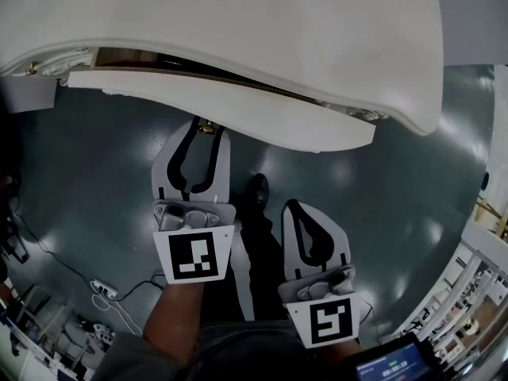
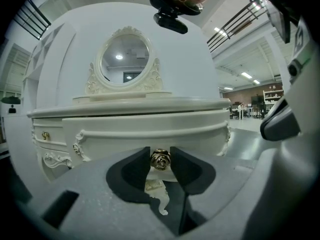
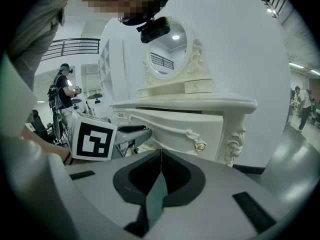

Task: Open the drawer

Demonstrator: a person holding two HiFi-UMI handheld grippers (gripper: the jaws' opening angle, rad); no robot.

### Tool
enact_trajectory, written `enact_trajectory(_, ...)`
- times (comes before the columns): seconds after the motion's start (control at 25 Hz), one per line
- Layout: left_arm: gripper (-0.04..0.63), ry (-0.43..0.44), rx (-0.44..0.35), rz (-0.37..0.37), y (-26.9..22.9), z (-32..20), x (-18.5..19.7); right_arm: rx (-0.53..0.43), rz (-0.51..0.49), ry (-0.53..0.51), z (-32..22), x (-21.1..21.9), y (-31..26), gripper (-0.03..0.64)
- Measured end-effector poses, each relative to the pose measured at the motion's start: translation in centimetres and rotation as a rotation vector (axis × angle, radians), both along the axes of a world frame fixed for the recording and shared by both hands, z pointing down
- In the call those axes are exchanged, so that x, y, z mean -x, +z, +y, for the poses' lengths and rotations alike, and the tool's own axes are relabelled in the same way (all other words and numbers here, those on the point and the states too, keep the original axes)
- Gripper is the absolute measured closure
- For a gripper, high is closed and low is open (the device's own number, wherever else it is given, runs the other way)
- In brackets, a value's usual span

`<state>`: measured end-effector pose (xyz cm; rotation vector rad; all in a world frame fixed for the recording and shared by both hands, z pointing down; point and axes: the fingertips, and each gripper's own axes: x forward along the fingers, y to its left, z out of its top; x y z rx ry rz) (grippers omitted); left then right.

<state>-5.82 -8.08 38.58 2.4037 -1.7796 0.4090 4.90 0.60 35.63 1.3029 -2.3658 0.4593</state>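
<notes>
While clamping the small gold rose-shaped knob (image 2: 160,159) with the left gripper (image 1: 204,132), jaws part-way apart and pinching it from both sides, facing the curved cream drawer front (image 1: 238,111) head-on, with that drawer already standing a little out from under the white dressing-table counter (image 1: 262,22). Likely needing a straight pull back toward the body, along the gripper's own long axis. Holding the right gripper (image 1: 295,209) lower and to the right, well apart, jaws together on nothing.

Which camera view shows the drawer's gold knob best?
The left gripper view: the gold knob sits large, gripped between the left gripper's jaws. The head view shows only a glimpse at the jaw tips; the right gripper view hides it.
</notes>
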Motion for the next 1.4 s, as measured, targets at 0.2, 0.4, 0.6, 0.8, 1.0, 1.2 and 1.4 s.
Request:
enact_trajectory(0.2,0.462,-0.01,-0.006,0.005,0.0,1.0,0.2,-0.013,-0.006,-0.024,0.6,-0.3,-0.5,0.603)
enact_trajectory(0.4,0.462,-0.03,-0.013,0.009,0.1,1.5,0.5,-0.017,-0.016,-0.042,1.2,-0.8,-0.6,0.603)
enact_trajectory(0.6,0.462,-0.051,-0.002,0.017,0.0,1.8,0.5,-0.049,-0.036,-0.06,1.2,-1.2,-1.8,0.603)
enact_trajectory(0.8,0.462,-0.054,-0.005,0.025,-0.3,2.1,0.6,-0.068,-0.036,-0.064,1.2,-0.9,-2.9,0.603)
enact_trajectory(1.0,0.462,-0.027,-0.024,0.007,-0.2,2.1,0.5,-0.07,0.001,-0.035,1.2,-1.2,-2.4,0.603)
enact_trajectory(1.2,0.462,-0.02,-0.008,0.009,0.1,2.8,0.7,-0.081,0.008,-0.01,2.1,-0.6,-2.3,0.603)
enact_trajectory(1.4,0.462,-0.014,-0.015,0.012,-0.1,4.2,0.9,-0.073,0.017,-0.015,3.7,0.1,-2.3,0.603)
